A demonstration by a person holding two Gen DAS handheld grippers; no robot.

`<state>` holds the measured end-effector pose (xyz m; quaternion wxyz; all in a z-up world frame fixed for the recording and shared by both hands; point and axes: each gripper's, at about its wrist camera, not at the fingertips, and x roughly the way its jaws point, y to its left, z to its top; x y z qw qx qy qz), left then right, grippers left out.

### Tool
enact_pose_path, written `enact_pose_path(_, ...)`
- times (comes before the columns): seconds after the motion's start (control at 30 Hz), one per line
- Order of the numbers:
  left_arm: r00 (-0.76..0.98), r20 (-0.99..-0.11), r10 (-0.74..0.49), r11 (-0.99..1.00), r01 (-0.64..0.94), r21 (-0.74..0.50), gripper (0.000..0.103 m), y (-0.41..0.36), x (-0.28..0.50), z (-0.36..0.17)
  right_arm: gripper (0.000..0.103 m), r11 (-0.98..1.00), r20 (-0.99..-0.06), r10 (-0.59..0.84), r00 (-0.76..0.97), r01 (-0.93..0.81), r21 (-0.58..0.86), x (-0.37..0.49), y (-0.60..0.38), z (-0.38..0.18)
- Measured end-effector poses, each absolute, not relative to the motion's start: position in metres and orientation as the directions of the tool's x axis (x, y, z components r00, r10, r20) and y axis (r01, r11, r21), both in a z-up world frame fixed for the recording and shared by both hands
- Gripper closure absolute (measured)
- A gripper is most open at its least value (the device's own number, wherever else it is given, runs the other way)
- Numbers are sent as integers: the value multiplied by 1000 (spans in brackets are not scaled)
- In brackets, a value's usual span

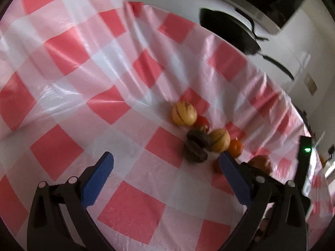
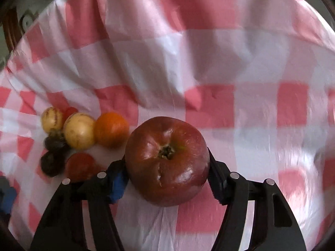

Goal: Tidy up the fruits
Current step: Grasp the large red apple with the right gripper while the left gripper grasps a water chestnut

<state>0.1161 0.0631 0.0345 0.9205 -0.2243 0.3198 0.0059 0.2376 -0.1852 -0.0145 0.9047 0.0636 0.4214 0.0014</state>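
My right gripper (image 2: 167, 173) is shut on a big dark red apple (image 2: 167, 159), stem end facing the camera, just above the checked tablecloth (image 2: 209, 52). To its left lies a cluster of fruit: two yellow striped fruits (image 2: 79, 130), an orange one (image 2: 111, 129), a red tomato (image 2: 80, 166) and two dark brown fruits (image 2: 52, 163). In the left wrist view the same cluster (image 1: 201, 138) lies ahead and right of my left gripper (image 1: 165, 159), which is open and empty. The apple (image 1: 260, 163) shows partly behind its right finger (image 1: 234, 177).
The red-and-white cloth (image 1: 83, 62) covers the table, with folds near its far edge. Beyond the edge in the left wrist view stand a dark chair (image 1: 230, 29) and a white wall. A black device with a green light (image 1: 306, 149) is at the right.
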Motion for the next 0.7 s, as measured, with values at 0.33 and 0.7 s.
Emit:
enact_pose_path(0.33,744,-658,-113,944,-126,-305,3,50,130,35,40,861,-641,225,734,157,483,159,-246,-22)
enact_pose_path(0.7,651,-752,-100,993,111,-36,31,1,189,25,39,864,-631,254,733,122,488,160,-243,-11)
